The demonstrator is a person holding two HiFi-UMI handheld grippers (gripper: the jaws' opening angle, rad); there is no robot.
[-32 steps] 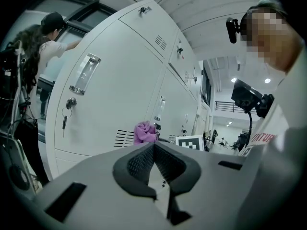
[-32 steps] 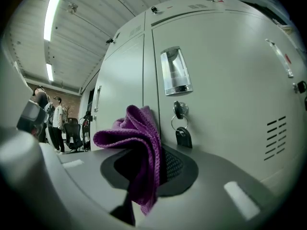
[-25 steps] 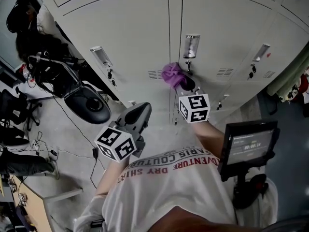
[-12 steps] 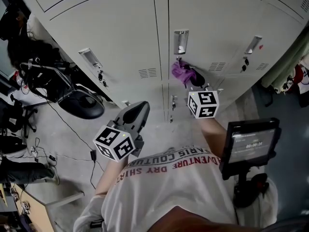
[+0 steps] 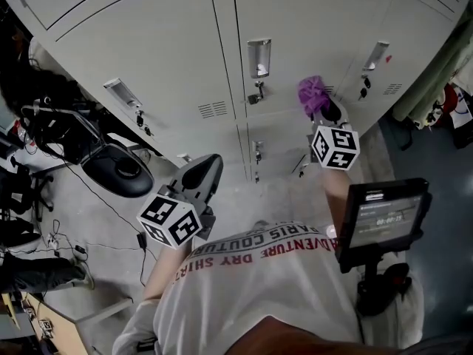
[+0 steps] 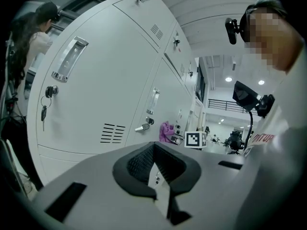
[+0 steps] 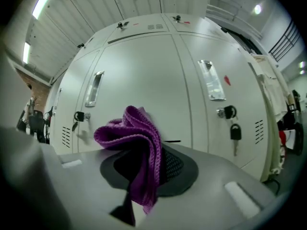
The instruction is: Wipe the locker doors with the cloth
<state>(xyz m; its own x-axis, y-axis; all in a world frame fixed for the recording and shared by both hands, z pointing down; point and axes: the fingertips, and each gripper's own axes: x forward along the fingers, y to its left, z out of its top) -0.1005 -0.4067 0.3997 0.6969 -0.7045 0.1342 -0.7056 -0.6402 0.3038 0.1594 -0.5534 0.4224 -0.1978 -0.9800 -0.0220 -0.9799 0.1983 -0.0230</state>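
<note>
Right gripper (image 5: 324, 114) clamped on the cloth (image 5: 312, 95), right of the locker door's (image 5: 310, 21) handle (image 5: 259, 56); left gripper (image 5: 204, 170) closed, empty, farther back.

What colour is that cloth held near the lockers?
Purple. The cloth shows best in the right gripper view, pinched in the right hand-held gripper.

A workplace locker room: grey metal lockers (image 5: 170, 43), an office chair (image 5: 118, 170).
</note>
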